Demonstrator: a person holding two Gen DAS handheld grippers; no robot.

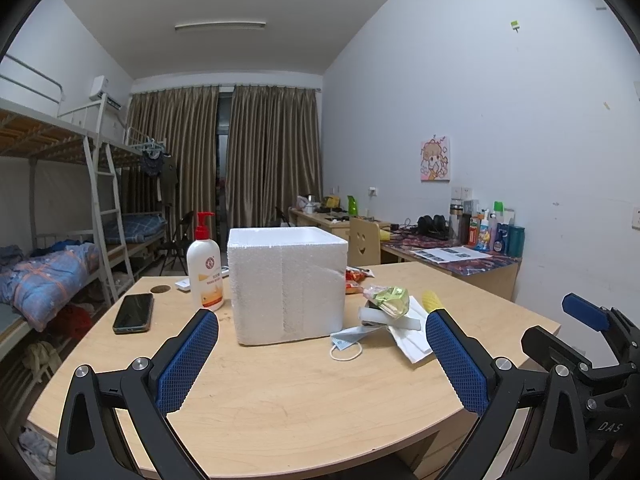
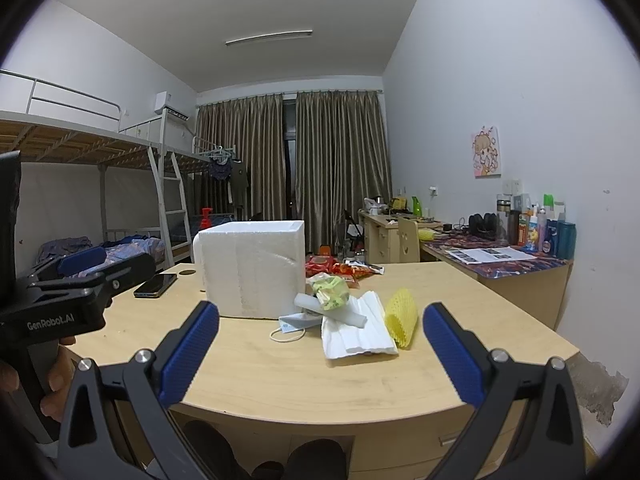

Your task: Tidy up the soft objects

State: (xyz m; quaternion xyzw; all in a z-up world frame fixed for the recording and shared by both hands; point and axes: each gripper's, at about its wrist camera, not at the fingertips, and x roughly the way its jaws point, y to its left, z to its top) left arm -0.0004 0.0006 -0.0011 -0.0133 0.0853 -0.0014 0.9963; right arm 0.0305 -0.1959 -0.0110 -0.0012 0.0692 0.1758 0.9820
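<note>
The soft things lie in a loose pile on the table (image 2: 460,300), just right of the white foam box (image 2: 252,268): a yellow foam net sleeve (image 2: 401,317), a folded white foam sheet (image 2: 356,336), a blue face mask (image 2: 294,323), and a green wrapper (image 2: 330,289) resting on a white foam roll (image 2: 332,311). The sleeve's long axis runs roughly away from me, tilted slightly. My right gripper (image 2: 320,344) hangs spread wide and empty, pointed straight at the pile, so I judge it the nearer of the 2. My left gripper (image 1: 322,354) is equally wide and empty, facing the box, with the pile off to its right.
</note>
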